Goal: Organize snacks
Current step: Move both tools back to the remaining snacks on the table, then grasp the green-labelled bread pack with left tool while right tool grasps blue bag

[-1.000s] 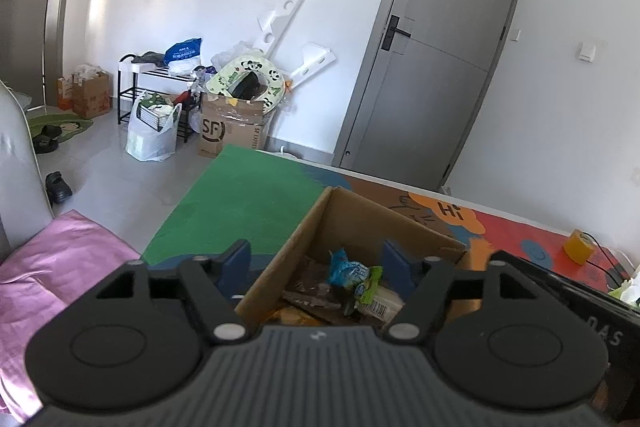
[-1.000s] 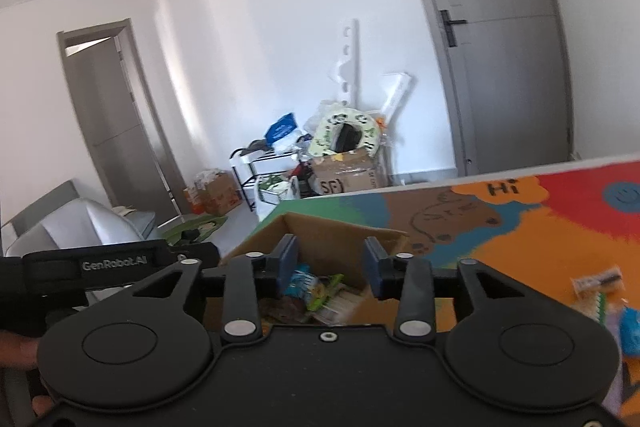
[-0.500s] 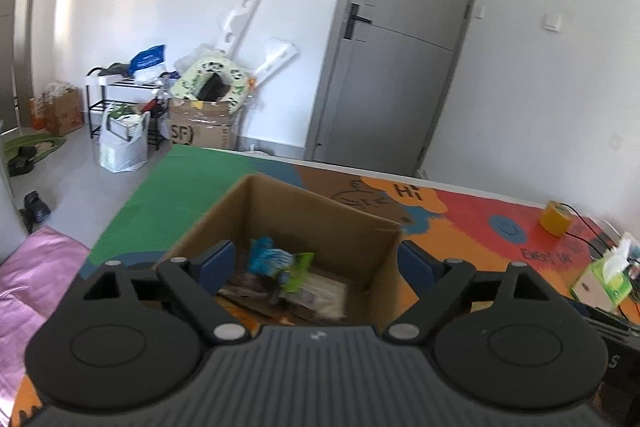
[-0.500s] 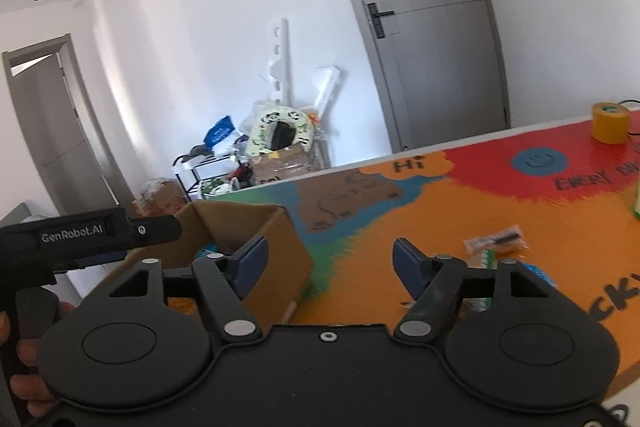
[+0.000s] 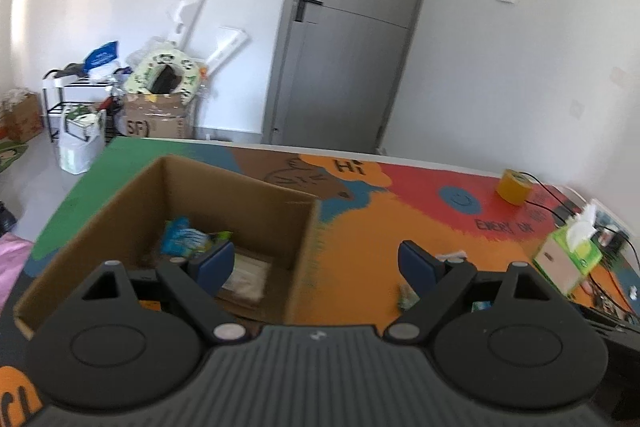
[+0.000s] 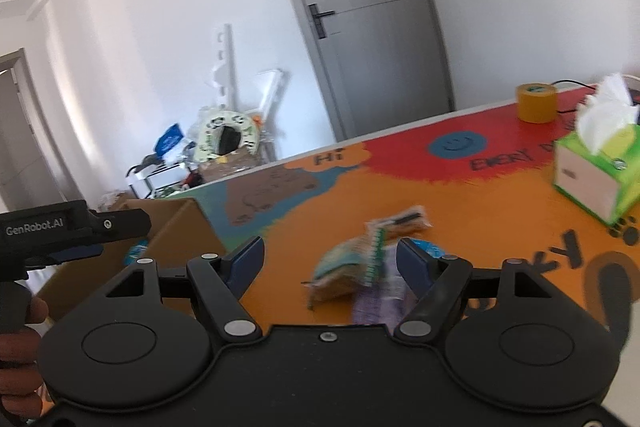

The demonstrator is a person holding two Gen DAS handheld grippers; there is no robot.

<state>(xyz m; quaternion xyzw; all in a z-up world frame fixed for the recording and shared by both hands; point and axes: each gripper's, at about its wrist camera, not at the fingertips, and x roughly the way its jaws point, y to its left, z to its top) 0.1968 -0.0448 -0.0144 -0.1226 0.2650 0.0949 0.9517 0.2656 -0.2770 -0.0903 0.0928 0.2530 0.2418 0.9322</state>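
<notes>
An open cardboard box (image 5: 240,195) stands on the left of the table and holds a blue packet (image 5: 182,235) and a pale packet (image 5: 244,275). My left gripper (image 5: 314,263) is open and empty, straddling the box's right wall from above. Loose snacks lie on the orange tabletop: a tan and teal packet (image 6: 340,267), a purple packet (image 6: 376,299), a clear packet (image 6: 404,221) and a blue packet (image 6: 430,249). Hovering just before them, my right gripper (image 6: 331,255) is open with nothing held. The box (image 6: 180,223) and the left gripper (image 6: 72,227) show at the left of the right wrist view.
A green tissue box (image 6: 596,179) and a yellow tape roll (image 6: 536,103) sit at the table's far right, with cables (image 5: 560,203) nearby. A hand (image 6: 24,311) holds the left gripper. Two small snacks (image 5: 408,297) lie right of the box. Clutter (image 5: 160,99) stands beside a grey door.
Both views have swung right, from the box toward the open tabletop. Both grippers' jaws have widened. The right gripper has left the box and now faces the loose snacks.
</notes>
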